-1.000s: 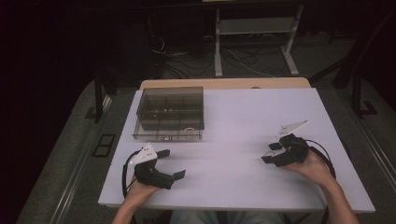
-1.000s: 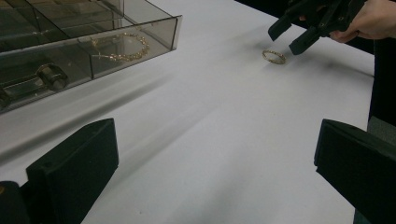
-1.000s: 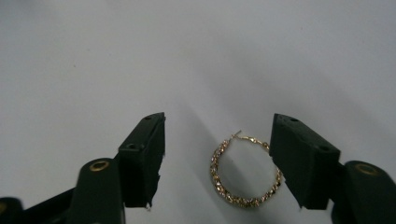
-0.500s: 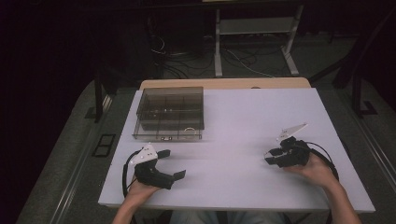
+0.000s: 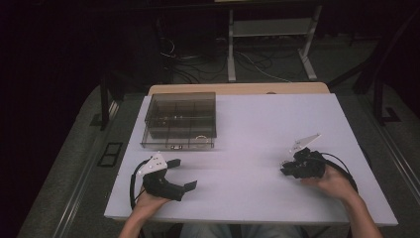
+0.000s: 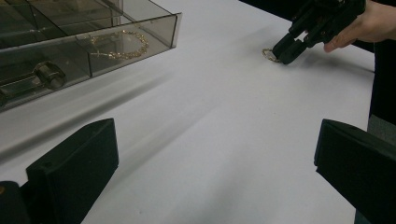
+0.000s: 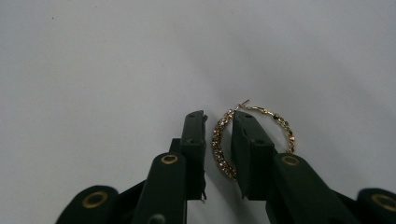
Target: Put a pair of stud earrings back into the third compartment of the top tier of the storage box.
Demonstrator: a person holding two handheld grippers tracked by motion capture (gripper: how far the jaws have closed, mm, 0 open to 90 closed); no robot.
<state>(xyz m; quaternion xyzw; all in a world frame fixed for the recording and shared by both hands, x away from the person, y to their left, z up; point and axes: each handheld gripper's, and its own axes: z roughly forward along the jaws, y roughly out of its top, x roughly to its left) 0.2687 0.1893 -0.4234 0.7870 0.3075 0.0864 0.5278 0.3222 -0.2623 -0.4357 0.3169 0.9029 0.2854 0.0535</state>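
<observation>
A gold hoop earring [image 7: 285, 128] set with small stones lies flat on the white table [image 5: 247, 129], at the right side. My right gripper [image 7: 218, 119] points down at it. Its jaws have just been closing and now stand narrow, with the hoop's left rim between them and a thin gap still showing. From the left gripper view the same earring [image 6: 268, 54] peeks out at the tip of the right gripper [image 6: 285, 51]. My left gripper [image 5: 182, 173] rests near the front left edge, jaws wide open with nothing between them [image 6: 212, 172].
A smoky clear compartment box [image 5: 179, 119] stands at the back left of the table. A gold chain [image 6: 119, 44] lies in its near corner compartment and a dark ring-like piece [image 6: 49, 74] in another. Bare tabletop stretches between the two grippers.
The right gripper's jaws have drawn much closer together around the earring's rim. Both hands have stayed nearly where they were.
</observation>
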